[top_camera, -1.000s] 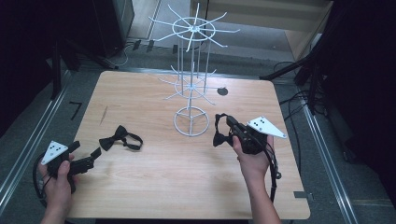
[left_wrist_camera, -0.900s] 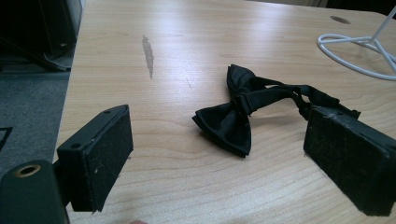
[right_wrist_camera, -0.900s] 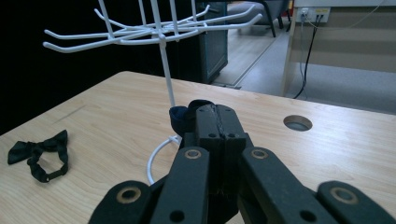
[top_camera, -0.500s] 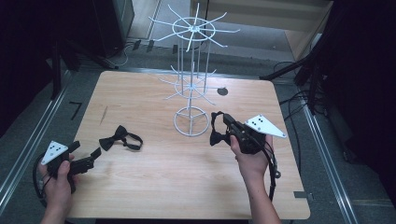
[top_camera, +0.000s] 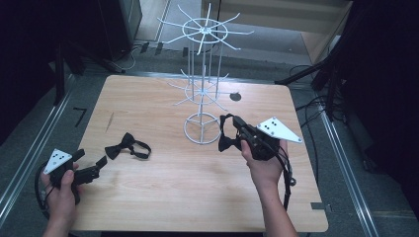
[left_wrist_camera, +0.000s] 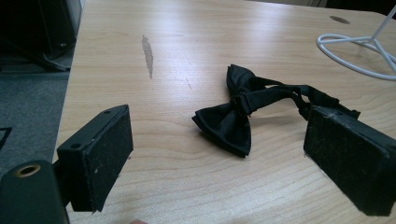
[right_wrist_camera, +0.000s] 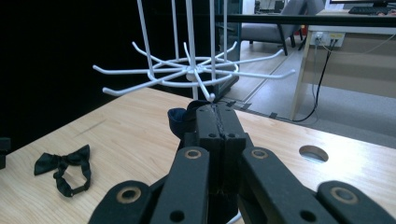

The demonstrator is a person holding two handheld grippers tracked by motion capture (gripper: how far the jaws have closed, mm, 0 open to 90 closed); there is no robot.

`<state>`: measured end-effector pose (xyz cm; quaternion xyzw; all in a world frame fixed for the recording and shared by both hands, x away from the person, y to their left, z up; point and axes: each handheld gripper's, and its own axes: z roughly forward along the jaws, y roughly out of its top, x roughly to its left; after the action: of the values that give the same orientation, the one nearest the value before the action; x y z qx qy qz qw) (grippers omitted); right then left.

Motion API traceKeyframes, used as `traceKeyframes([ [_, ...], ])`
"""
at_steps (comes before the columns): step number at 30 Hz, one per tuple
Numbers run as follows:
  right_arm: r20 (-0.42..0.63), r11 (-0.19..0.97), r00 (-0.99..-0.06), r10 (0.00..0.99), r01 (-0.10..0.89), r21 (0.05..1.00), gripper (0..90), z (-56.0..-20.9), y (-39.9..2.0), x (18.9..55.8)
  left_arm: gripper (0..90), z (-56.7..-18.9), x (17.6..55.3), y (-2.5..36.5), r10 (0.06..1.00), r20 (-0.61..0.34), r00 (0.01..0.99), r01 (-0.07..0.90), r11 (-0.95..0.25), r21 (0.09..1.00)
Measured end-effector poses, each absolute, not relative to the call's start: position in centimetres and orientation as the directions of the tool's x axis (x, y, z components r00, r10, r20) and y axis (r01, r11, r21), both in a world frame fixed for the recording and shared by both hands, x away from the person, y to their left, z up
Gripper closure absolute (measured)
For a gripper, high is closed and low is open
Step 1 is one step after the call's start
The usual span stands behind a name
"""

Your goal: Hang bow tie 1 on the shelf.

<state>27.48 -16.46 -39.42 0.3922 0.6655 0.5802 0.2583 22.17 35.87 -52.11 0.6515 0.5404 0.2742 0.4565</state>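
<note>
Pale wooden counter with rounded corners sits on a dark floor strewn with cables, a desk and chair far behind it. At the left, the left tongs rest low near the counter's front edge, pads spread wide with nothing between them. Just ahead of them lies a black fabric bow tie with a thin neck strap, flat on the wood, its strap looped away to the right. Further right stands the white wire display stand with radiating hooks, its ring base on the counter. Just beside that base, the right tongs are pressed together on a second black bow tie, lifted off the wood, the tip close under a lower hook in the right gripper view. Such a tie looks light, soft and floppy; it should droop from any grip, so the strap loop seems the best place to hold for hooking. Open wood surrounds both ties, though the thin hooks could snag.
</note>
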Motion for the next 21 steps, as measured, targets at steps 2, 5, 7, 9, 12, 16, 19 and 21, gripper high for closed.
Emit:
traceKeyframes([
  [2, 0.111, 0.017, -0.56, 0.821, 0.219, 0.976, 90.0, -39.2, -16.4, 27.6, 8.8, -52.1, 22.2, 35.9, 0.954, -0.136, 0.266, 0.454, 0.0, 0.891],
  [5, 0.108, 0.015, -0.56, 0.821, 0.211, 0.977, 90.0, -38.8, -16.2, 27.9, 8.8, -52.1, 22.2, 35.9, 0.954, -0.137, 0.267, 0.453, 0.001, 0.891],
  [7, 0.11, 0.014, -0.562, 0.82, 0.212, 0.977, 90.0, -38.7, -16.2, 28.0, 8.8, -52.1, 22.2, 35.9, 0.954, -0.137, 0.268, 0.455, 0.0, 0.89],
  [9, 0.109, 0.015, -0.563, 0.82, 0.212, 0.977, 90.0, -38.6, -16.1, 28.1, 8.8, -52.1, 22.2, 35.9, 0.954, -0.137, 0.268, 0.454, 0.001, 0.891],
  [12, 0.106, 0.017, -0.56, 0.822, 0.21, 0.977, 90.0, -38.4, -16.0, 28.5, 8.8, -52.1, 22.2, 35.9, 0.954, -0.139, 0.266, 0.453, 0.004, 0.892],
  [16, 0.115, 0.013, -0.558, 0.822, 0.219, 0.976, 90.0, -38.4, -15.9, 28.9, 8.8, -52.1, 22.2, 35.9, 0.954, -0.14, 0.266, 0.452, 0.005, 0.892],
  [19, 0.114, 0.013, -0.557, 0.823, 0.219, 0.976, 90.0, -38.4, -15.8, 29.1, 8.8, -52.1, 22.2, 35.9, 0.953, -0.141, 0.267, 0.451, 0.006, 0.893],
  [21, 0.118, 0.01, -0.556, 0.823, 0.222, 0.975, 90.0, -38.4, -15.8, 29.3, 8.8, -52.1, 22.2, 35.9, 0.953, -0.141, 0.267, 0.452, 0.005, 0.892],
])
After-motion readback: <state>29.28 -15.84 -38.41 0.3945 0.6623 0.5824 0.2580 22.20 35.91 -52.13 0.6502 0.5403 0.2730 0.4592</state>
